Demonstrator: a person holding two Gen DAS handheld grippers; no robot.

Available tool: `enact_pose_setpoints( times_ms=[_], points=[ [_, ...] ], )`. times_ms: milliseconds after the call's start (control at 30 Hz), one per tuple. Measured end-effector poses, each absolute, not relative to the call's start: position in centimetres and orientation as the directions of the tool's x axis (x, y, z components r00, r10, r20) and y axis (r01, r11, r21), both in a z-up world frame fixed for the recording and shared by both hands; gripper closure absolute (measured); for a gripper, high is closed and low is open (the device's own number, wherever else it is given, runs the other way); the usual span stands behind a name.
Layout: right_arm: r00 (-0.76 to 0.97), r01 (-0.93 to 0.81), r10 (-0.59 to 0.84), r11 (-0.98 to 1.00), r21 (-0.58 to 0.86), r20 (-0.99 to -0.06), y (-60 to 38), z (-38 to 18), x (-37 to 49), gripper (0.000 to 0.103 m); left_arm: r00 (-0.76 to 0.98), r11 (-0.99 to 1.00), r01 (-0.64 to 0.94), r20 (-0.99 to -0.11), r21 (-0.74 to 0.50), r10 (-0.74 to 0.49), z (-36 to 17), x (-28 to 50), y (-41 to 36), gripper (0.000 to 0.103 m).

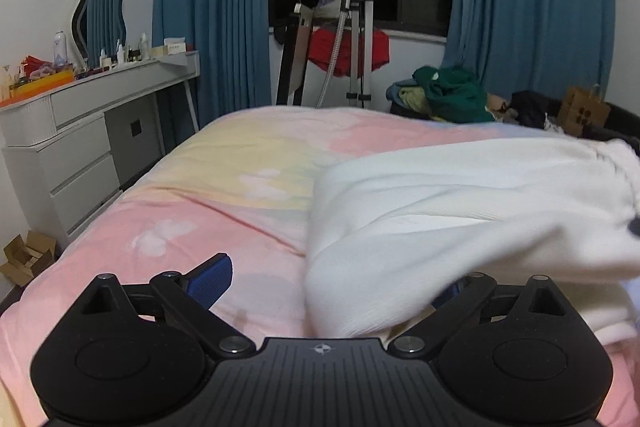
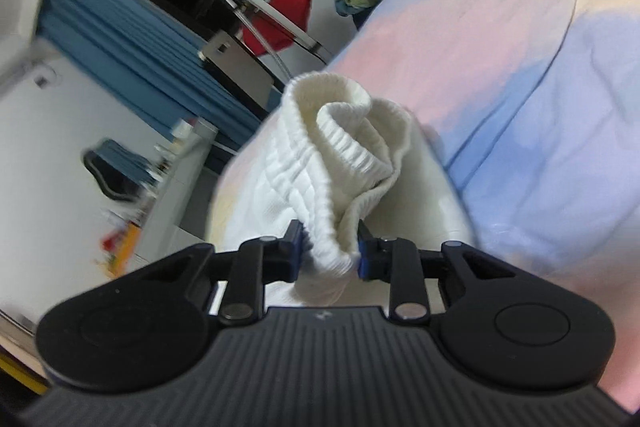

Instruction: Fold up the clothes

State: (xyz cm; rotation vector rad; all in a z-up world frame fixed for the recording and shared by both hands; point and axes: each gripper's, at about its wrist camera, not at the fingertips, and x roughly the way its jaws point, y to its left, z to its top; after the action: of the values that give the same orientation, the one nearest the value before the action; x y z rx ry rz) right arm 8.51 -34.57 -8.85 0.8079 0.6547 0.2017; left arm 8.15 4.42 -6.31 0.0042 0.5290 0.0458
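A white knit garment (image 1: 460, 211) lies on the pastel bed cover (image 1: 224, 187), spread to the right and blurred by motion. My left gripper (image 1: 332, 279) is open; its left blue pad (image 1: 212, 277) is bare, and the cloth drapes over the right finger. In the right wrist view, my right gripper (image 2: 329, 247) is shut on the garment's ribbed cuff (image 2: 344, 147), which bunches up above the fingers, lifted off the bed cover (image 2: 560, 87). The view is tilted.
A white dresser (image 1: 80, 147) with bottles and a mirror stands left of the bed. A metal stand with red cloth (image 1: 348, 51) is at the window. A pile of green clothes (image 1: 452, 91) and a cardboard box (image 1: 584, 111) sit beyond the bed.
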Motion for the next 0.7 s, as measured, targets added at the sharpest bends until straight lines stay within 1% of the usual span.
enact_pose_setpoints(
  times_ms=[100, 133, 233, 300, 400, 433, 500, 533, 567, 600, 633, 700],
  points=[
    [0.739, 0.136, 0.402, 0.697, 0.704, -0.541, -34.7, -10.8, 9.5, 0.074, 0.851, 0.998, -0.036, -0.523, 0.042, 0.053, -6.6, 8.3, 4.3, 0.004],
    [0.729, 0.142, 0.405, 0.699, 0.701, -0.552, -34.7, -11.2, 9.7, 0.074, 0.852, 0.998, -0.038, -0.521, 0.048, 0.057, -6.7, 8.2, 4.3, 0.004],
    [0.734, 0.084, 0.426, 0.716, 0.693, -0.529, -34.7, -9.8, 9.2, 0.071, 0.849, 0.998, -0.050, -0.525, 0.028, 0.058, -6.6, 8.2, 4.4, 0.004],
    [0.743, 0.030, 0.423, 0.754, 0.656, -0.520, -34.2, -8.6, 9.0, 0.066, 0.841, 0.998, -0.059, -0.539, -0.001, 0.049, -6.6, 8.3, 5.0, 0.004],
    [0.735, 0.036, 0.378, 0.808, 0.589, -0.563, -33.6, -8.4, 9.3, 0.060, 0.832, 0.998, -0.066, -0.552, -0.013, 0.048, -6.7, 8.5, 5.1, 0.004],
    [0.730, 0.044, 0.365, 0.819, 0.573, -0.578, -33.5, -8.5, 9.4, 0.057, 0.833, 0.998, -0.068, -0.551, -0.008, 0.052, -6.7, 8.4, 5.0, 0.004],
    [0.721, 0.065, 0.346, 0.829, 0.555, -0.600, -33.4, -9.0, 9.7, 0.044, 0.834, 0.998, -0.068, -0.548, 0.007, 0.061, -6.6, 8.4, 4.6, 0.004],
    [0.717, 0.077, 0.333, 0.835, 0.544, -0.612, -33.5, -9.2, 9.9, 0.040, 0.834, 0.998, -0.068, -0.548, 0.008, 0.062, -6.6, 8.4, 4.6, 0.004],
    [0.713, 0.090, 0.317, 0.843, 0.530, -0.626, -33.5, -9.3, 10.0, 0.030, 0.834, 0.998, -0.069, -0.548, 0.010, 0.063, -6.7, 8.4, 4.5, 0.004],
    [0.709, 0.102, 0.304, 0.849, 0.519, -0.636, -33.5, -9.5, 10.1, 0.024, 0.834, 0.998, -0.069, -0.548, 0.012, 0.064, -6.7, 8.4, 4.5, 0.004],
    [0.706, 0.107, 0.301, 0.849, 0.518, -0.640, -33.5, -9.7, 10.1, 0.022, 0.834, 0.998, -0.069, -0.549, 0.013, 0.065, -6.7, 8.5, 4.4, 0.003],
    [0.698, 0.107, 0.317, 0.840, 0.531, -0.642, -33.7, -10.2, 10.2, 0.023, 0.833, 0.997, -0.070, -0.550, 0.016, 0.067, -6.7, 8.5, 4.4, 0.003]
  ],
)
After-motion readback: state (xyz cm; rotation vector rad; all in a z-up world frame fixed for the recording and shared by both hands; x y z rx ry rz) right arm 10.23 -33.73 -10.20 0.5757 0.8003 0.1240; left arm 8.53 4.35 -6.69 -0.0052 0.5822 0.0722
